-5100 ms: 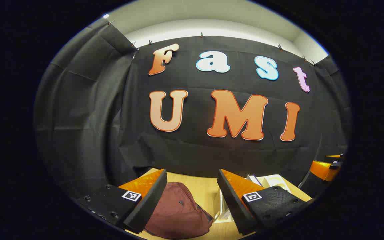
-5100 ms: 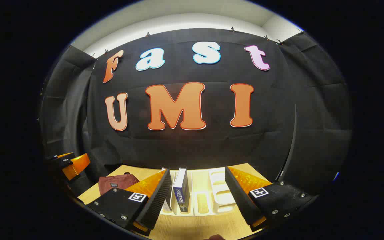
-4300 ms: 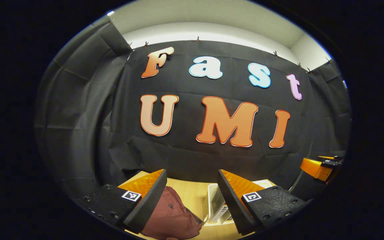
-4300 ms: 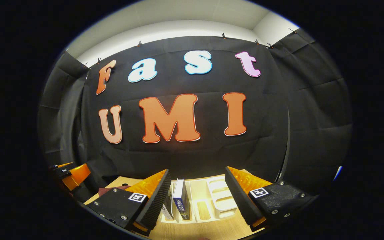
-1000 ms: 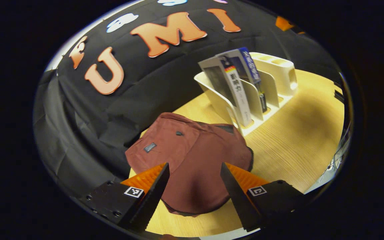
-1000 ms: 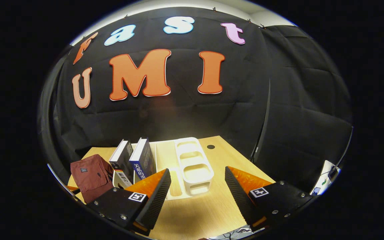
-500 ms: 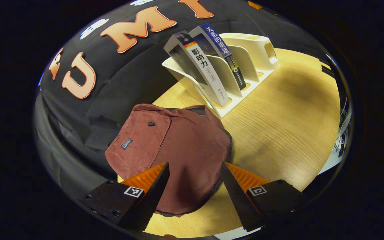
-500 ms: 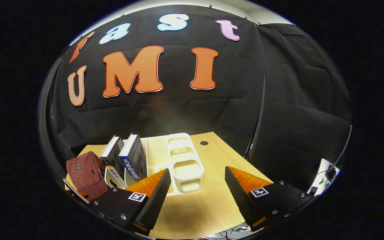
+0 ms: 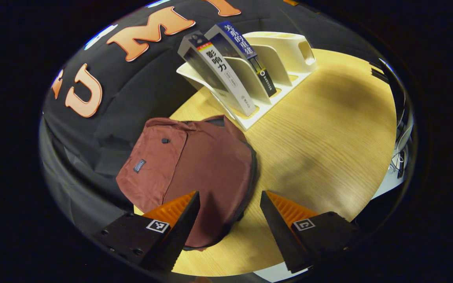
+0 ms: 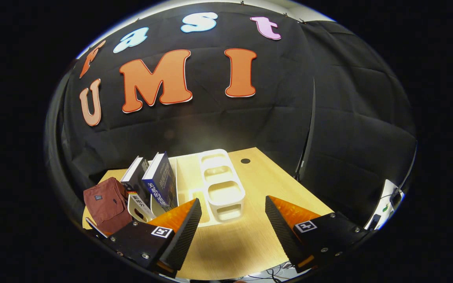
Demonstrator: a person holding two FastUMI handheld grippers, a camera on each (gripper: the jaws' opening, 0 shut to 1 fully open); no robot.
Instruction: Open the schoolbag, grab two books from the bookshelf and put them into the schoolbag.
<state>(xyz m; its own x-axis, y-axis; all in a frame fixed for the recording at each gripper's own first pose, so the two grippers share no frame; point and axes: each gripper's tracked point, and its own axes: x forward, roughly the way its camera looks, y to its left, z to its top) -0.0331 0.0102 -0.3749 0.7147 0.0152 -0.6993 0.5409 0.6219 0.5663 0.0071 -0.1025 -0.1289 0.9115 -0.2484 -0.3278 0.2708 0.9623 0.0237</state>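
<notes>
A maroon schoolbag (image 9: pixel 195 165) lies flat and zipped on the wooden table (image 9: pixel 328 129). My left gripper (image 9: pixel 228 224) hovers open just above the bag's near edge, holding nothing. Behind the bag a white bookshelf (image 9: pixel 273 59) holds two leaning books, a grey-spined one (image 9: pixel 218 74) and a blue-spined one (image 9: pixel 246 51). In the right gripper view the schoolbag (image 10: pixel 106 206) sits at the far left, with the two books (image 10: pixel 153 182) in the white bookshelf (image 10: pixel 220 188) beside it. My right gripper (image 10: pixel 232 228) is open above the table (image 10: pixel 266 177), apart from everything.
Black cloth (image 9: pixel 132 90) walls the booth close behind the bag and shelf. The table's near edge (image 9: pixel 273 269) runs just under my left gripper. A small round hole (image 10: pixel 245 160) marks the table's far side. Cables (image 10: pixel 391 196) hang at the right.
My left gripper has tilted down from the wall and swung right along the bag's near edge. The right gripper's view has tipped down to the table and shelf.
</notes>
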